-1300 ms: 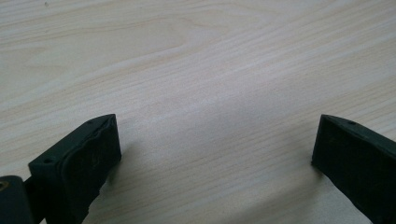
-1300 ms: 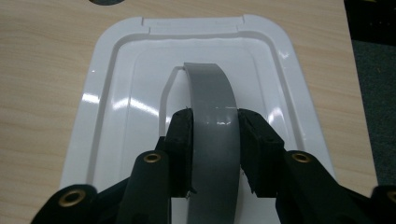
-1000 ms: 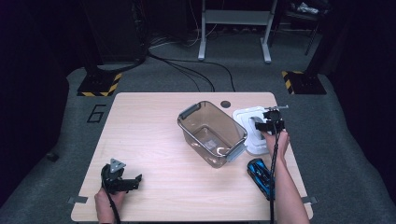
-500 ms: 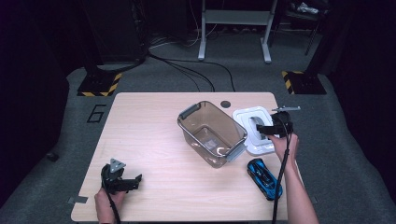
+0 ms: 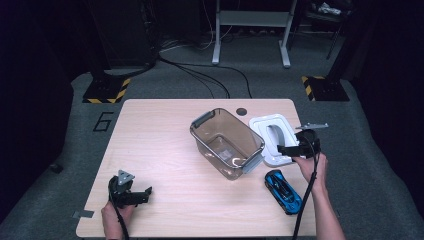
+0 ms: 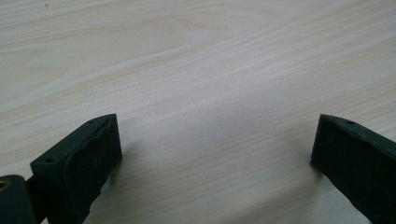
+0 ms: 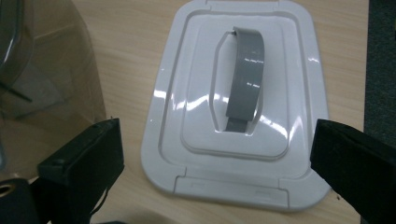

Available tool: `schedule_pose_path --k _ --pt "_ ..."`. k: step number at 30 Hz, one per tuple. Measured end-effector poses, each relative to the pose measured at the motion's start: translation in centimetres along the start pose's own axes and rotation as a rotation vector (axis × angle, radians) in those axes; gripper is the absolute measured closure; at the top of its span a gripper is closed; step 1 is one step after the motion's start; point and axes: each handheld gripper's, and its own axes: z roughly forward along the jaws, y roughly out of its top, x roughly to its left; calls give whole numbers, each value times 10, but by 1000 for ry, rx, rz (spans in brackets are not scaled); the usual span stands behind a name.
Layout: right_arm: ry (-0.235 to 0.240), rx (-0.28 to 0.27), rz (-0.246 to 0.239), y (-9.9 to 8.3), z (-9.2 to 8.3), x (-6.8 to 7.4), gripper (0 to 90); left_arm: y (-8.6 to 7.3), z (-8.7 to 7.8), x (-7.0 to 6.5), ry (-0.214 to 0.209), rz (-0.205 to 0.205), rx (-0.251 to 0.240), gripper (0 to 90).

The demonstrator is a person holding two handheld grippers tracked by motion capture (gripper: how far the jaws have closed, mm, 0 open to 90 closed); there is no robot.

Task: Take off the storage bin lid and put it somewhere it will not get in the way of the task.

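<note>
A clear plastic bin [image 5: 227, 142] with grey latches stands in the middle of the wooden table [image 5: 160, 135]. Its white lid [image 5: 272, 137] with a grey handle [image 7: 245, 79] lies flat on the table to the bin's right. My right gripper [image 5: 281, 150] hovers over the lid's near edge. Its jaws have just been opening and now stand wide apart [image 7: 217, 135] with nothing between them. A blue toy car [image 5: 283, 191] lies near the front right edge, beside my right hand. My left gripper [image 5: 142, 195] rests open at the front left, over bare wood [image 6: 218, 123].
A dark round grommet [image 5: 242, 111] sits in the table's back edge behind the bin. The bin's wall [image 7: 42, 79] is close on the left in the right gripper view. Cables and yellow-black marked stand feet [image 5: 102, 92] lie on the floor beyond the table.
My right gripper has drawn back from over the lid toward the near edge and lifted a little, and its jaws have spread apart. The lid, bin, car and left gripper stay put.
</note>
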Motion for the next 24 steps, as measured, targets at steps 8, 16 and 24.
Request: schedule_pose_path --k 8,16,24 --pt "26 21 -32 -16 -4 13 0 0 0 0 -1 0 1 17" --pt "42 30 -63 -26 -6 26 0 0 0 0 2 1 -1 18" --pt "61 53 -102 -33 -8 38 0 0 0 0 1 1 0 18"
